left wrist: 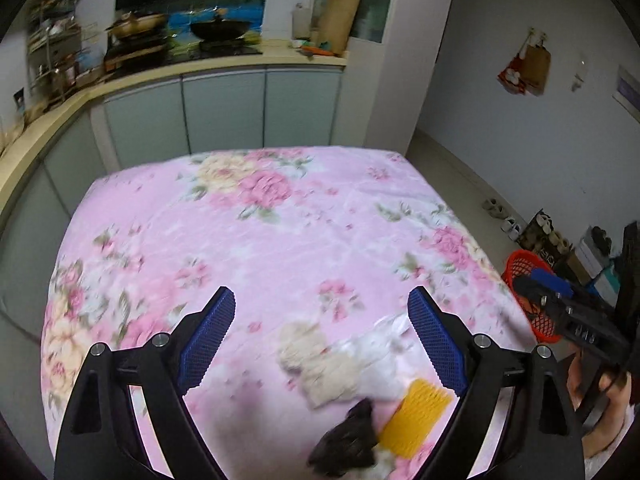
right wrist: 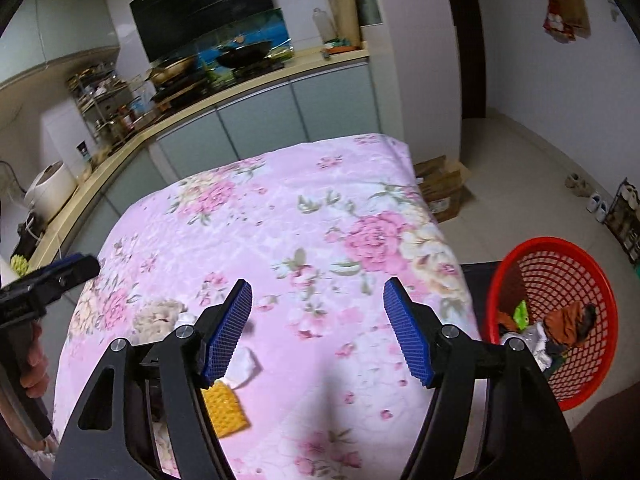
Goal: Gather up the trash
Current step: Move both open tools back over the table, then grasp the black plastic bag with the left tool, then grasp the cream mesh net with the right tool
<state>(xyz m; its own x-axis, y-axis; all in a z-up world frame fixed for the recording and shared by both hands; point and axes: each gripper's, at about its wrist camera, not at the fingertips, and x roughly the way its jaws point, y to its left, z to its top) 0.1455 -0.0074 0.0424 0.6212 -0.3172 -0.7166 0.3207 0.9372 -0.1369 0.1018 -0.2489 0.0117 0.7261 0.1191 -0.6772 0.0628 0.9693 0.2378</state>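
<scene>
L gripper (left wrist: 321,304) is hanging open, nothing btwn pads, over pink floral cloth (left wrist: 256,240); R gripper (right wrist: 317,298) is likewise standing open & empty; trash is lying on cloth near front edge: beige wad (left wrist: 316,364), white tissue (left wrist: 378,356), yellow sponge (left wrist: 414,416), dark lump (left wrist: 348,444); red basket (right wrist: 568,268) is sitting beside table on R, already holding scraps.

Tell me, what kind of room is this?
Most likely a home kitchen: a wok sits on the stove under a black range hood, with a long counter and cabinets behind the flowery-clothed table.
</scene>
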